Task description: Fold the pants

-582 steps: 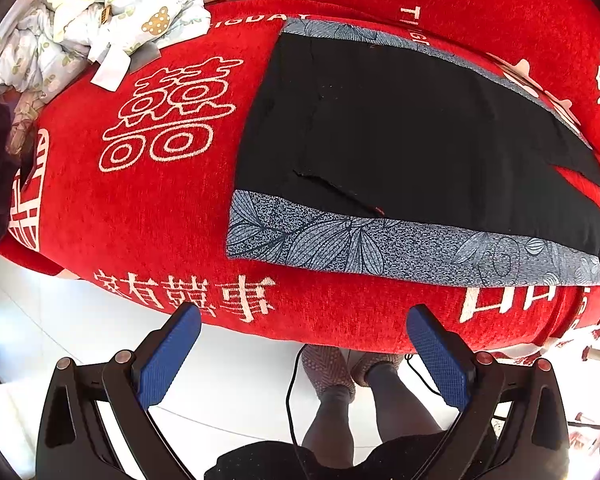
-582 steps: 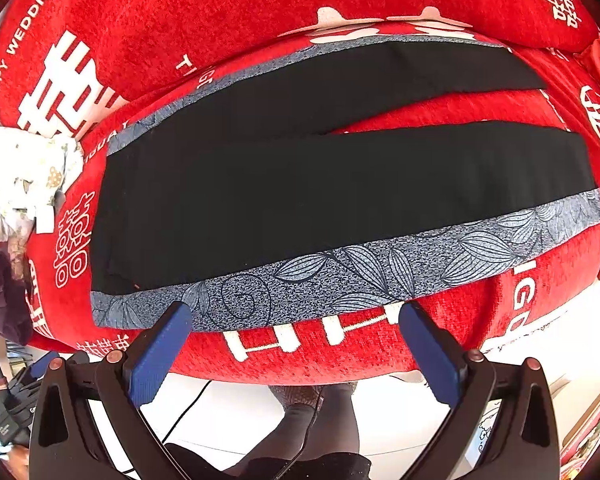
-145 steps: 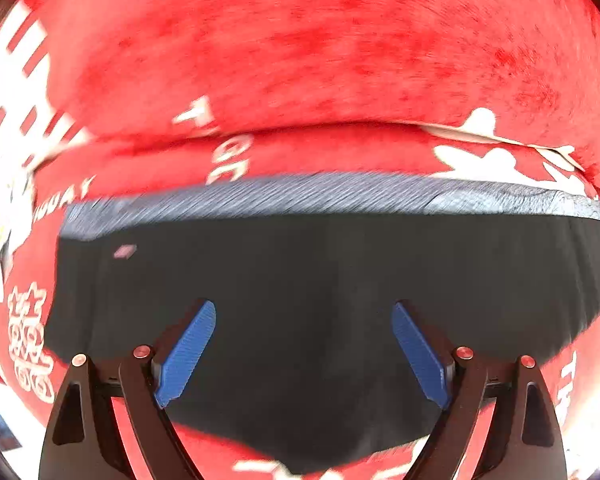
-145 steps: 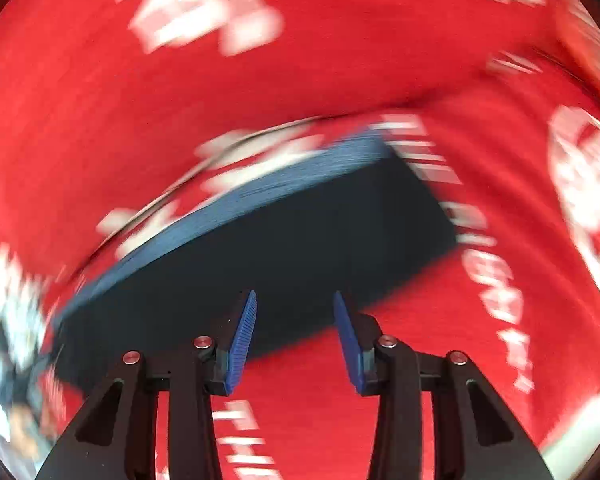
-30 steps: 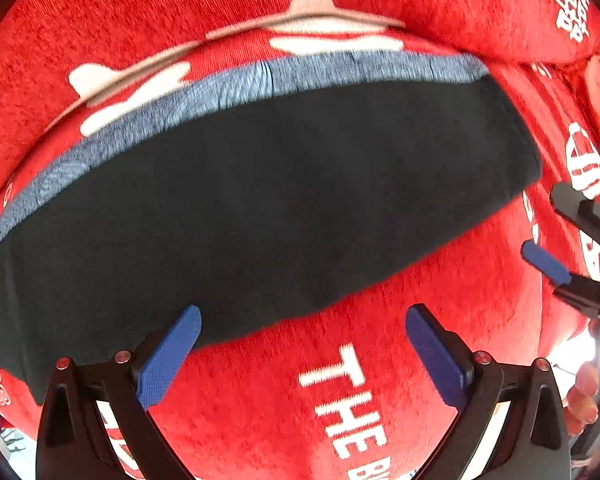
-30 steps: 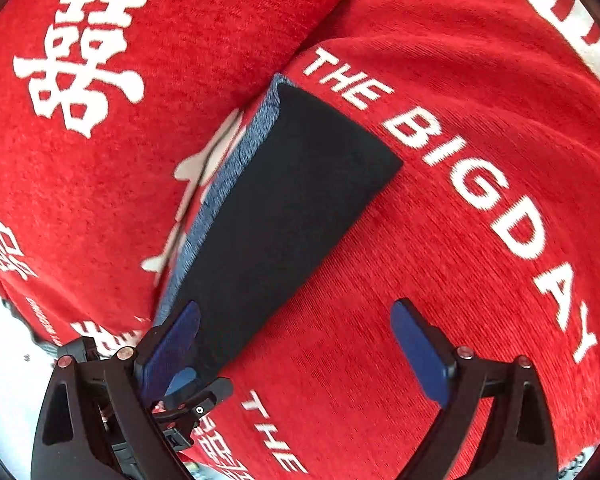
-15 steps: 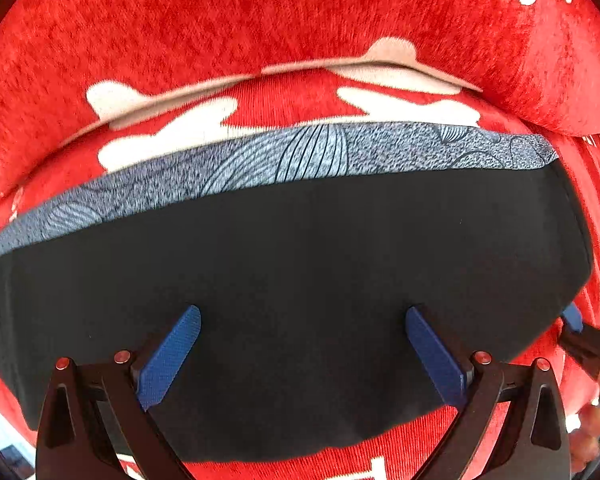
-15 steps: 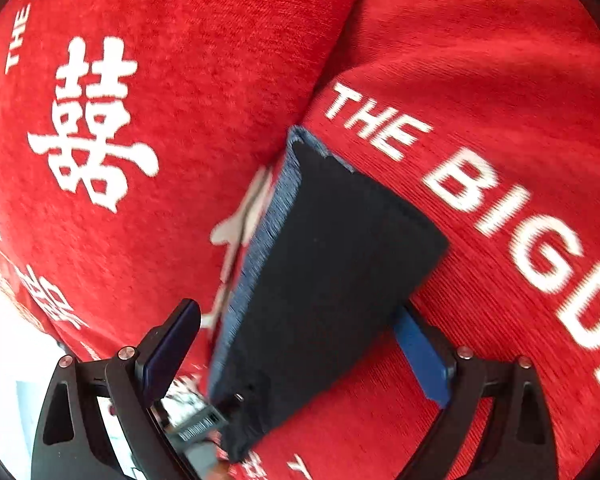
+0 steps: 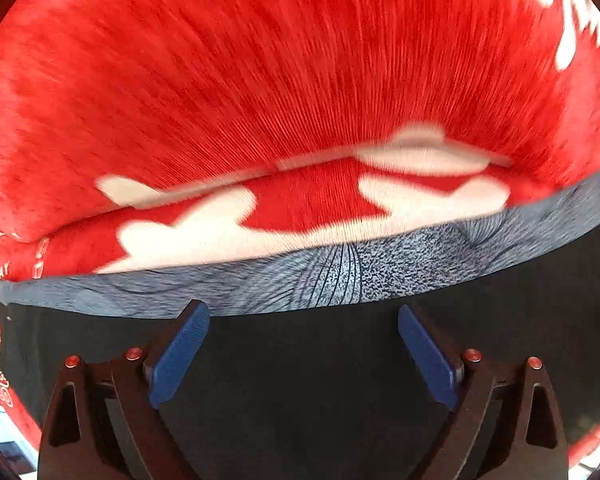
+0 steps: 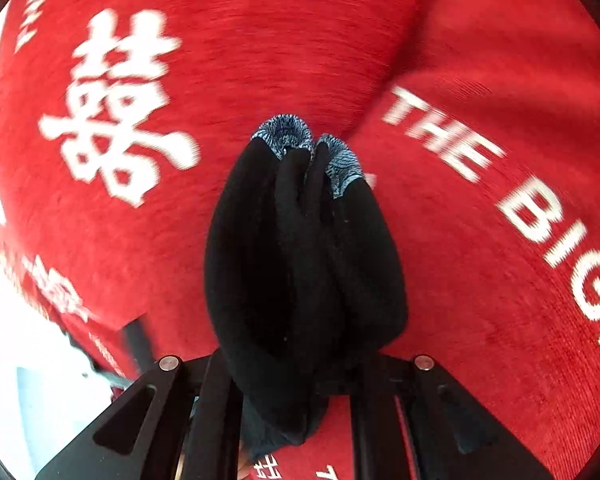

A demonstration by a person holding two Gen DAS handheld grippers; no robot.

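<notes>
Left wrist view: left gripper (image 9: 300, 350) aimed steeply down over pants (image 9: 300, 392), blue pads (image 9: 179, 354) wide apart, starting to close. Black fabric lying below and between the pads, no pad pressing on it. Pants filling lower half of view, flat on red cover (image 9: 260, 80); blue-grey leaf-print band (image 9: 340, 276) running along far edge of the black cloth, just beyond the fingertips. White lettering (image 9: 204, 232) on cover right behind the band. Cover rising into a padded back beyond a crease. Heavy motion blur on upper cover, sharper on the band. Pale floor sliver at lower left corner, too blurred to detail. No hand or sleeve visible.

Right wrist view: right gripper (image 10: 300, 380) pitched moderately downward, toward the cover's backrest crease. Jaws closing, pinched on pants (image 10: 300, 260); fingertips hidden under bunched black cloth, only black finger frames and two round screws showing on either side. Fabric gathered in vertical folds, standing up from the jaws, spreading out above the pinch. Two patches of printed band (image 10: 284, 134) at top of the bundle. Red cover (image 10: 460, 280) behind, big white double-happiness character (image 10: 112, 112) at left, "THE BIG" lettering (image 10: 500, 184) running down right. Dark bar at lower left, blurred, cannot tell what. White floor at far left edge.
</notes>
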